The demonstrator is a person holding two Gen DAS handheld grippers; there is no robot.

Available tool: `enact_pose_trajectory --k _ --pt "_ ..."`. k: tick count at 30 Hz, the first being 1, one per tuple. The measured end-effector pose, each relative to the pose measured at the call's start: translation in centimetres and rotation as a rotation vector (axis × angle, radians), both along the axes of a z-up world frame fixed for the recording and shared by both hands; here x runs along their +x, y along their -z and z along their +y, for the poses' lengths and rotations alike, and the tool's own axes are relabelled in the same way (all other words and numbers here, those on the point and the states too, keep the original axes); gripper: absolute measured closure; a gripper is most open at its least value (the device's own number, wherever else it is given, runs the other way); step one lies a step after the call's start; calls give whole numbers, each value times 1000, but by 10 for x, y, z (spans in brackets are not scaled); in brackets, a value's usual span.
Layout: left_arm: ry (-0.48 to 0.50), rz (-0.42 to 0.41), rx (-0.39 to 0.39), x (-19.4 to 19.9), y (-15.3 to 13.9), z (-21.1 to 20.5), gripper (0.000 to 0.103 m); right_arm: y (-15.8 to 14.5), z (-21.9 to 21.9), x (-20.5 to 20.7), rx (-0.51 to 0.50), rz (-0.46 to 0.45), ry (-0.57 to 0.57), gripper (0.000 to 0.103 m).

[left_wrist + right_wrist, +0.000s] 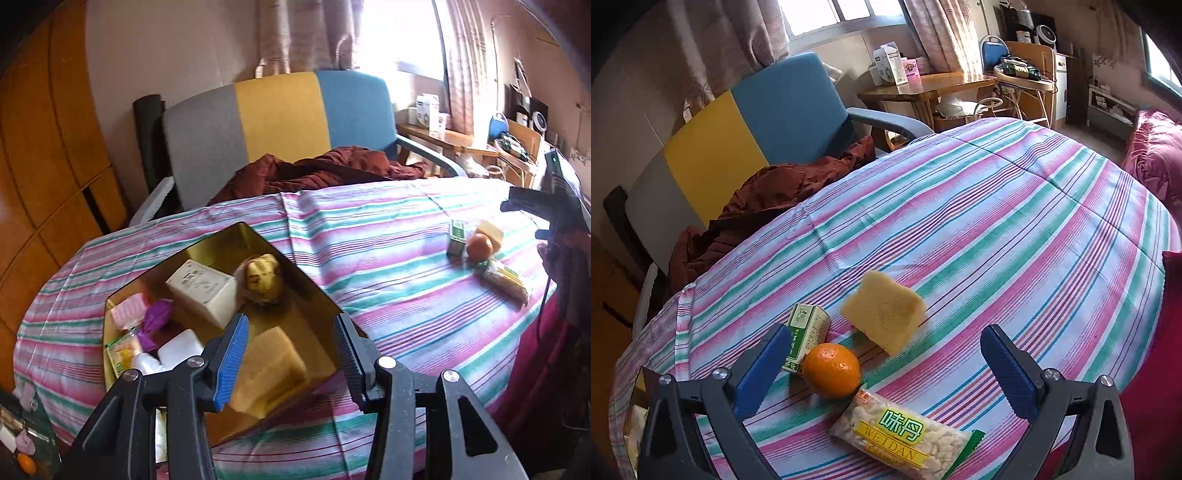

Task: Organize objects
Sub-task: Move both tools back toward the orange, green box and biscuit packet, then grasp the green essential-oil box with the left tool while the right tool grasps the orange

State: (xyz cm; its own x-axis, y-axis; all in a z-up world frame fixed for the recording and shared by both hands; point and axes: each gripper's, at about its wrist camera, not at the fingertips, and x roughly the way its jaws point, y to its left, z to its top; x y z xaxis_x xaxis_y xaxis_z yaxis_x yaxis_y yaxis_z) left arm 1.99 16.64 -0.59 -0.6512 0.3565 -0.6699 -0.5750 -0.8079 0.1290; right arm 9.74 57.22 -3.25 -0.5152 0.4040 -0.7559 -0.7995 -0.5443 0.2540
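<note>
orange (832, 370) between spread right fingers (1010, 373)

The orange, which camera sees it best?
The right wrist view: the orange sits close and sharp between the green box and snack packet. The left wrist view shows it small and far away.

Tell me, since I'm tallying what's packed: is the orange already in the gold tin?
No, the orange lies on the striped cloth beside the green carton.

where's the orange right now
The orange lies on the striped cloth in the right wrist view, touching the green box, just behind the snack packet.
</note>
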Motion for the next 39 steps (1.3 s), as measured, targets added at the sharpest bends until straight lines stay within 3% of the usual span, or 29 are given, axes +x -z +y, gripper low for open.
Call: enact_pose_trajectory --k 16,28,39 --pt "113 -46 -23 4 9 46 55 -4 6 14 -19 48 37 0" --pt "249 -208 17 -4 28 114 55 -4 31 51 -100 164 215 0" --pt "309 -330 -5 -15 61 174 55 4 31 46 -167 190 183 0"
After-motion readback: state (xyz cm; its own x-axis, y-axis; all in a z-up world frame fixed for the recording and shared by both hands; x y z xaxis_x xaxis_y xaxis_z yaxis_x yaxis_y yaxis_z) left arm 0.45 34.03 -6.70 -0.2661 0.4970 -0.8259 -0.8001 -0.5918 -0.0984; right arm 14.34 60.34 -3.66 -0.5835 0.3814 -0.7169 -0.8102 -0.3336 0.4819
